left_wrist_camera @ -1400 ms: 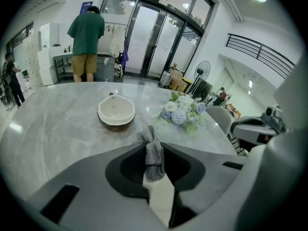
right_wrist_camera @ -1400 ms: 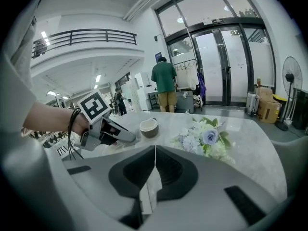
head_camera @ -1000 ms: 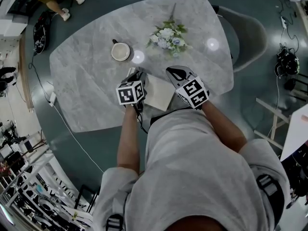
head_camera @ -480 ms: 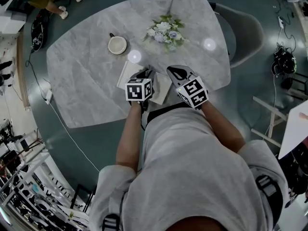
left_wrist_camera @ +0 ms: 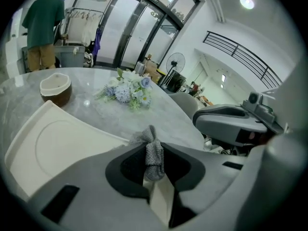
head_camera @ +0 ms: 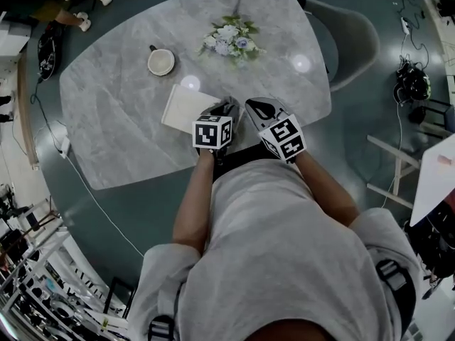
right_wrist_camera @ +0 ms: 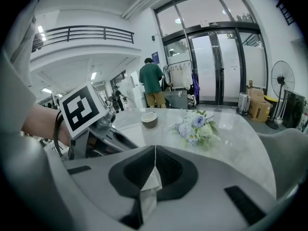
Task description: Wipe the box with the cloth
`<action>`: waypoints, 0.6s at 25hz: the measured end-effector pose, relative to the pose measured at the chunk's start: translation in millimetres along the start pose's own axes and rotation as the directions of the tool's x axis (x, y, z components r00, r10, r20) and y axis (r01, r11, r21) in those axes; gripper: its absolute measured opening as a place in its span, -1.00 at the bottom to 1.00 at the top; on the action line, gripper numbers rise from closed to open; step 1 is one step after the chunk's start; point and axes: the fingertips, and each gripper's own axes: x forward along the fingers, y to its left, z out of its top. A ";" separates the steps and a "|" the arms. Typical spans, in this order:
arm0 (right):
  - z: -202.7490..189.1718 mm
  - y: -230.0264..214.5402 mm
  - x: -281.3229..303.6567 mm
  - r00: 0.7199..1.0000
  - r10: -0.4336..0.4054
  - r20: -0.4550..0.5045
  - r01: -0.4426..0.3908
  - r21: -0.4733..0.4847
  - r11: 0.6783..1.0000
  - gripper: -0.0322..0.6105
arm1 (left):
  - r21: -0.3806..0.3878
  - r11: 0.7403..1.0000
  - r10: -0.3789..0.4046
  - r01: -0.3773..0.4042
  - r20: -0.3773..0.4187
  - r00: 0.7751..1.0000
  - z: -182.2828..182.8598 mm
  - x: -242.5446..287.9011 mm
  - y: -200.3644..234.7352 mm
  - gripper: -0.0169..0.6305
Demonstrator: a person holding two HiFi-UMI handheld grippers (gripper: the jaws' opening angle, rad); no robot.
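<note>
A flat cream box (head_camera: 186, 107) lies on the grey marble table (head_camera: 114, 119) near its front edge. My left gripper (head_camera: 225, 108) is at the box's right end, shut on a small grey cloth (left_wrist_camera: 153, 150) that sticks up bunched between the jaws. In the left gripper view the box (left_wrist_camera: 57, 143) spreads out to the left of the jaws, with a rounded shape pressed into its lid. My right gripper (head_camera: 258, 108) hangs just right of the left one, off the box, shut with nothing in it.
A cup (head_camera: 161, 61) stands beyond the box, with a bunch of pale flowers (head_camera: 227, 40) to its right. A grey chair (head_camera: 348, 41) sits at the table's right side. A person in a green top (right_wrist_camera: 153, 83) stands far off by glass doors.
My left gripper has moved with the cloth across the box from its left side to its right end, so more of the box's top now shows. The right gripper has barely moved.
</note>
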 end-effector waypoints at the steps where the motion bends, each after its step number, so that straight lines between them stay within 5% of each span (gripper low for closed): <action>1: -0.7 0.2 -2.0 1.000 -0.001 0.002 0.001 -0.002 1.000 -0.82 | 0.003 1.000 -0.006 0.006 -0.005 1.000 -1.6 1.2 -3.5 -0.66; 9: -4.7 2.6 -14.2 1.000 -0.020 0.015 0.020 -0.006 1.000 -0.82 | 0.031 0.999 -0.043 0.044 -0.029 0.999 -6.5 5.5 -16.8 -0.66; 12: -3.3 10.9 -16.5 0.999 -0.028 0.034 0.028 0.004 1.000 -0.81 | -0.024 1.000 -0.019 0.021 0.083 0.996 6.5 -11.3 -9.1 -0.66; 15: 3.9 19.7 -19.5 0.996 -0.041 0.076 0.040 0.017 0.999 -0.81 | -0.058 0.998 0.034 -0.020 0.249 0.968 23.0 -41.4 -1.7 -0.66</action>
